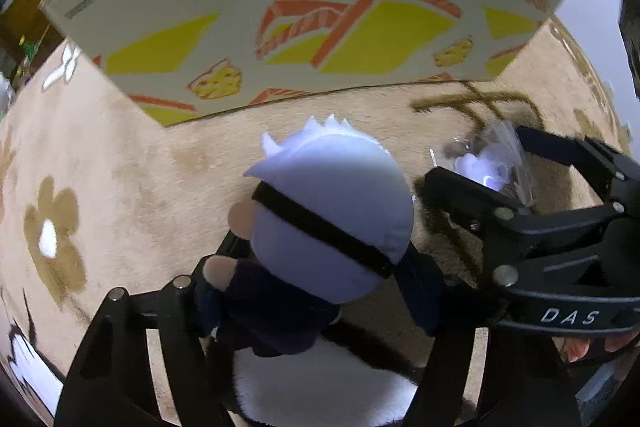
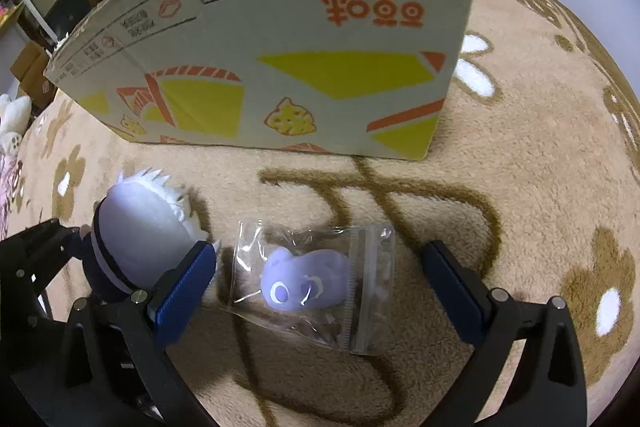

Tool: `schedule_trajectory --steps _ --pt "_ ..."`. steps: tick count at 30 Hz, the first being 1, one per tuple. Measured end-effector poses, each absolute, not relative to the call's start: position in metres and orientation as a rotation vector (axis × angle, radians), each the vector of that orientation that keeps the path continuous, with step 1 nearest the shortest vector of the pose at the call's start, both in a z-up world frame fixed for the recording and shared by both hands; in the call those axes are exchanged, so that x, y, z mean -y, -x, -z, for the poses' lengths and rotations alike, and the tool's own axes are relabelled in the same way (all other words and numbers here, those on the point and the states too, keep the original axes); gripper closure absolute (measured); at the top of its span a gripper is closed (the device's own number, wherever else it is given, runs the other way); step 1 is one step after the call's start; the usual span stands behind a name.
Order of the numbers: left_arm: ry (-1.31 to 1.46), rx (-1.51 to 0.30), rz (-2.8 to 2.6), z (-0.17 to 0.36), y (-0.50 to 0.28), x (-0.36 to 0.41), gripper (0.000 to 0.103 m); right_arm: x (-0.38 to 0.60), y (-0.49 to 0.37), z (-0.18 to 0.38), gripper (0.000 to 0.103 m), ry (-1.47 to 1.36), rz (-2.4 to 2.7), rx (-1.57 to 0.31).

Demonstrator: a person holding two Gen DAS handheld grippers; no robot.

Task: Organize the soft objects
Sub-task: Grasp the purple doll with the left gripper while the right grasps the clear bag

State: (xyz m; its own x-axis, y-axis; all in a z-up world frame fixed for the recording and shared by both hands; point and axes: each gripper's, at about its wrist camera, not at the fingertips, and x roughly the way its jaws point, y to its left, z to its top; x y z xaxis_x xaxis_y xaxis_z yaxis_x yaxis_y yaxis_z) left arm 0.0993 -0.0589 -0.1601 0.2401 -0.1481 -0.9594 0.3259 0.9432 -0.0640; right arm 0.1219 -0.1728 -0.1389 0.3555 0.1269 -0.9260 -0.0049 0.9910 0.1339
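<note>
The doll (image 1: 328, 223) is held tight in the left tongs (image 1: 308, 291), mid-frame. The bagged toy (image 2: 308, 279) lies on the rug (image 2: 520, 187) between the wide-open right tongs (image 2: 320, 291). They should be closed gently on the toy, then both dropped in the box (image 2: 280, 39) above.

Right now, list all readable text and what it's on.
"DAS": white letters on the right tool's black frame, left wrist view.
"百草味": orange, upside down, on the box.
Large black characters above it, upside down: cannot read reliably.
Small print strips along the box top: too blurred.
</note>
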Motion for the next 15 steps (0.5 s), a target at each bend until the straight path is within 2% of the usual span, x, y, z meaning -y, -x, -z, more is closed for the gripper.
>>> schedule_trajectory --steps 15 --pt "-0.078 -1.298 0.165 0.155 -0.095 0.012 0.037 0.179 -0.121 0.140 0.004 -0.112 -0.067 -1.203"
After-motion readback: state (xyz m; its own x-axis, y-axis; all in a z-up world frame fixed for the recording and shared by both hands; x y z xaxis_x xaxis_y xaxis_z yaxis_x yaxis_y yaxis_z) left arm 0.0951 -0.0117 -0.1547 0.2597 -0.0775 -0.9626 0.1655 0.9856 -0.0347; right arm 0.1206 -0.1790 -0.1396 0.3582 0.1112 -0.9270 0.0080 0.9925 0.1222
